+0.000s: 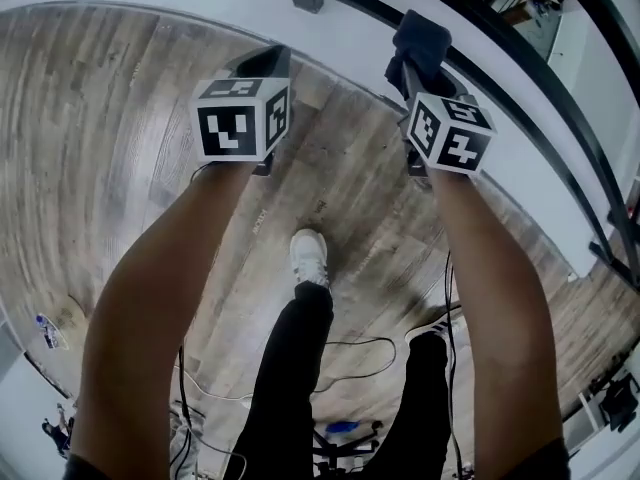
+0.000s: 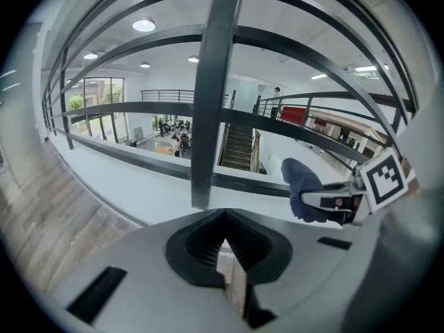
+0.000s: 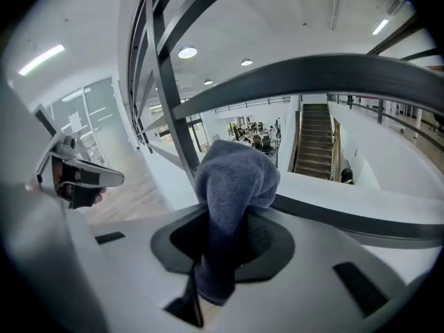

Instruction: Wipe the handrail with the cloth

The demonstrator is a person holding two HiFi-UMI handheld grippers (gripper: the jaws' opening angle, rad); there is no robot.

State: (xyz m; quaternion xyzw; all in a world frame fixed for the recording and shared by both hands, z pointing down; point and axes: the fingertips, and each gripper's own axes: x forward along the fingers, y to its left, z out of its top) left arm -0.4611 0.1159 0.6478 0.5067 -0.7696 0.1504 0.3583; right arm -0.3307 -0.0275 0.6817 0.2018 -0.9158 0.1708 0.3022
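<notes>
A dark blue cloth (image 1: 421, 40) (image 3: 234, 183) sticks up bunched out of my right gripper (image 1: 420, 72) (image 3: 223, 250), which is shut on it. In the head view the cloth is close beside the dark metal handrail (image 1: 500, 80); whether they touch I cannot tell. In the right gripper view, a thick rail (image 3: 333, 76) crosses just above and beyond the cloth. My left gripper (image 1: 258, 66) (image 2: 226, 257) is shut with nothing in it, and faces an upright post (image 2: 215, 82) of the railing. From the left gripper view, the right gripper (image 2: 334, 201) and its cloth (image 2: 302, 182) show at the right.
A white ledge (image 1: 520, 158) runs under the railing, with an open atrium and stairs (image 2: 237, 148) beyond. Wooden floor (image 1: 120, 138) lies below me. The person's legs, a white shoe (image 1: 309, 256) and cables (image 1: 350, 353) are underneath.
</notes>
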